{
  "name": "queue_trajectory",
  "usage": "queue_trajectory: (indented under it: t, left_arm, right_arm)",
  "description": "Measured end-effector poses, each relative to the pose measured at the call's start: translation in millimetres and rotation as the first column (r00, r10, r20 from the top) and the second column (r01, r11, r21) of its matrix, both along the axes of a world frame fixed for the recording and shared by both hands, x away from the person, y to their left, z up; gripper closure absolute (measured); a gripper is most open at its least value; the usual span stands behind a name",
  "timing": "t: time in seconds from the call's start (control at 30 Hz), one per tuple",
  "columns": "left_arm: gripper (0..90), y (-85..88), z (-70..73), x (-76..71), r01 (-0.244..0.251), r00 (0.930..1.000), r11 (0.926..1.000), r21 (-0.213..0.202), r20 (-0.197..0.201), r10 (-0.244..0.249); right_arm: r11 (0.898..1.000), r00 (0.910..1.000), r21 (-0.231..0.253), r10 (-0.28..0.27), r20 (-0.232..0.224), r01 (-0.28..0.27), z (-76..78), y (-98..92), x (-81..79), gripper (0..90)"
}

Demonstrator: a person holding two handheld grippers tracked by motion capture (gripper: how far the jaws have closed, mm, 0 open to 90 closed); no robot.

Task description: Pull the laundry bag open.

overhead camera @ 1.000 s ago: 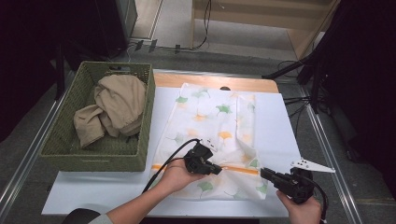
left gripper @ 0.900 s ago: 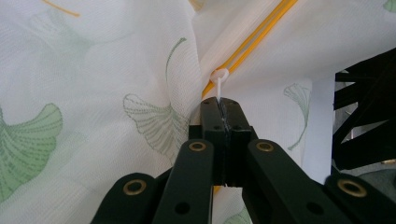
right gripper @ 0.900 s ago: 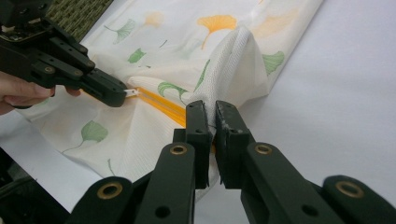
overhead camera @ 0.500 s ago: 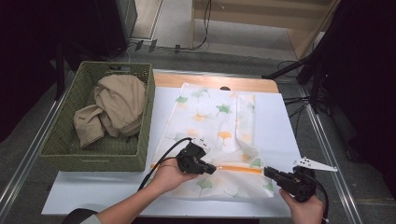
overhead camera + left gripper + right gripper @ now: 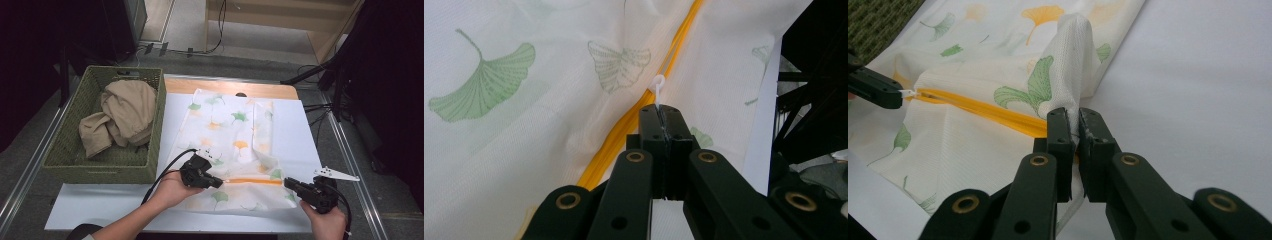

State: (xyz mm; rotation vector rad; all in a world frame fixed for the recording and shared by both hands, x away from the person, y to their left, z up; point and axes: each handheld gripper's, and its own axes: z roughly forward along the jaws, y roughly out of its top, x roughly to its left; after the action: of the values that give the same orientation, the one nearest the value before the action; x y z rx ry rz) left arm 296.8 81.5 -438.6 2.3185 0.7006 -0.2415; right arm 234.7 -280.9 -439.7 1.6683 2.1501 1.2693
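A white mesh bag (image 5: pixel 235 125) printed with ginkgo leaves lies on the white table cover. An orange zipper (image 5: pixel 255 181) runs along its near edge. My left gripper (image 5: pixel 220 184) is shut on the zipper's small white pull (image 5: pixel 657 86), its jaws (image 5: pixel 659 112) pressed together over the tab. At the bag's right end, my right gripper (image 5: pixel 288 183) is shut on a pinch of the bag's fabric (image 5: pixel 1070 55), just beside the zipper's end (image 5: pixel 983 111). From the right gripper view, the left gripper (image 5: pixel 878 90) shows at the zipper's far end.
A green woven basket (image 5: pixel 65 150) stands at the left with a beige garment (image 5: pixel 122 112) bundled inside. The wooden table edge (image 5: pixel 225 87) lies beyond the bag. Cables and dark stands (image 5: pixel 345 60) are at the back right.
My left gripper has slid left along the zipper with the pull, so the orange stretch between the two grippers is longer. The right gripper has stayed put.
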Motion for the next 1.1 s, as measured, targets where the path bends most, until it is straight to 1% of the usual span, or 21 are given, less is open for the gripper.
queue_trajectory:
  t: [0.03,0.07,0.13,0.27,0.3,0.4,0.57,0.6,0.63,0.7,0.73,0.77,0.8,0.87,0.9,0.93,0.97,1.03,1.07,1.1]
  left_arm:
    - [90.0,1.5,-0.5,-0.4,0.005,1.0,1.0,0.005,0.002,-0.005]
    - [90.0,2.6,-1.3,-1.2,-0.001,1.0,1.0,0.005,-0.003,0.001]
    - [90.0,5.9,-2.0,-2.1,0.001,1.0,0.9998,0.017,-0.002,-0.001]
    - [90.0,11.6,-2.3,-3.6,-0.013,0.9999,0.9998,0.016,0.002,0.013]
    - [90.0,13.3,-1.7,-3.4,-0.015,0.9999,0.9996,0.022,0.001,0.015]
    - [90.0,16.2,-2.3,-4.2,-0.026,0.9997,0.9995,0.02,0.0,0.026]
    - [90.0,20.6,-1.9,-7.5,-0.039,0.9992,0.9989,0.027,0.011,0.038]
    - [90.0,22.2,-1.5,-7.7,-0.036,0.9992,0.9988,0.034,0.016,0.036]
    - [90.0,23.1,-1.6,-8.5,-0.042,0.999,0.9987,0.027,0.014,0.042]
    - [90.0,25.6,-1.3,-9.5,-0.051,0.9986,0.9983,0.03,0.017,0.05]
    - [90.0,27.2,-1.6,-9.7,-0.054,0.9985,0.9983,0.024,0.014,0.054]
    - [90.0,29.0,-1.4,-9.7,-0.056,0.9983,0.9979,0.033,0.017,0.055]
    - [90.0,30.6,-1.5,-10.0,-0.061,0.998,0.9977,0.03,0.015,0.061]
    - [90.0,32.7,-1.5,-11.2,-0.07,0.9972,0.9967,0.041,0.029,0.068]
    - [90.0,33.5,-1.4,-11.9,-0.073,0.9969,0.9962,0.048,0.032,0.071]
    - [90.0,35.1,-1.2,-12.1,-0.071,0.997,0.9963,0.048,0.033,0.07]
    - [90.0,36.5,-1.2,-12.8,-0.08,0.9965,0.996,0.038,0.028,0.079]
    - [90.0,39.9,-0.3,-14.9,-0.094,0.9953,0.995,0.034,0.028,0.093]
    - [90.0,41.5,0.0,-16.2,-0.093,0.9952,0.995,0.035,0.033,0.092]
    - [90.0,42.5,0.4,-18.1,-0.093,0.9949,0.9946,0.046,0.043,0.091]
  right_arm:
    - [1.0,1.0,-0.003,-0.001,0.002,0.001,-0.5,-0.4,0.5,85.7]
    - [1.0,1.0,0.0,-0.002,0.001,0.002,-0.9,-0.9,0.8,85.7]
    - [1.0,1.0,0.0,0.0,0.002,0.0,-2.0,-2.1,1.9,85.6]
    - [1.0,1.0,-0.008,-0.003,-0.004,0.003,-3.9,-2.6,3.6,85.7]
    - [1.0,1.0,-0.01,-0.003,-0.001,0.003,-4.6,-3.5,4.3,85.7]
    - [1.0,0.9999,-0.015,-0.016,-0.003,0.016,-6.0,-6.9,5.9,85.7]
    - [0.999,0.9993,-0.019,-0.038,-0.007,0.038,-8.5,-13.7,8.6,85.7]
    - [0.999,0.9992,-0.022,-0.04,-0.006,0.04,-9.3,-14.8,9.7,85.7]
    - [0.999,0.999,-0.022,-0.042,-0.011,0.042,-9.8,-15.9,10.6,85.7]
    - [0.999,0.9989,-0.023,-0.045,-0.014,0.045,-10.6,-17.2,12.5,85.7]
    - [0.998,0.9987,-0.031,-0.049,-0.013,0.049,-10.8,-17.8,13.3,85.7]
    - [0.998,0.9988,-0.033,-0.048,-0.01,0.048,-10.9,-18.3,14.1,85.7]
    - [0.998,0.9988,-0.037,-0.049,-0.005,0.048,-11.0,-19.1,15.0,85.7]
    - [0.998,0.9986,-0.036,-0.051,-0.014,0.051,-11.3,-20.1,16.6,85.7]
    - [0.998,0.9986,-0.04,-0.052,-0.011,0.052,-12.0,-20.4,17.9,85.7]
    - [0.998,0.9986,-0.045,-0.052,-0.012,0.051,-12.5,-21.2,19.2,85.7]
    - [0.998,0.9987,-0.046,-0.05,-0.012,0.049,-13.1,-22.3,20.3,85.7]
    - [0.997,0.9982,-0.044,-0.058,-0.017,0.057,-13.8,-24.7,22.0,85.7]
    - [0.998,0.9983,-0.041,-0.055,-0.018,0.055,-14.2,-26.0,22.8,85.7]
    - [0.998,0.9984,-0.038,-0.053,-0.018,0.053,-14.6,-26.8,23.5,85.7]
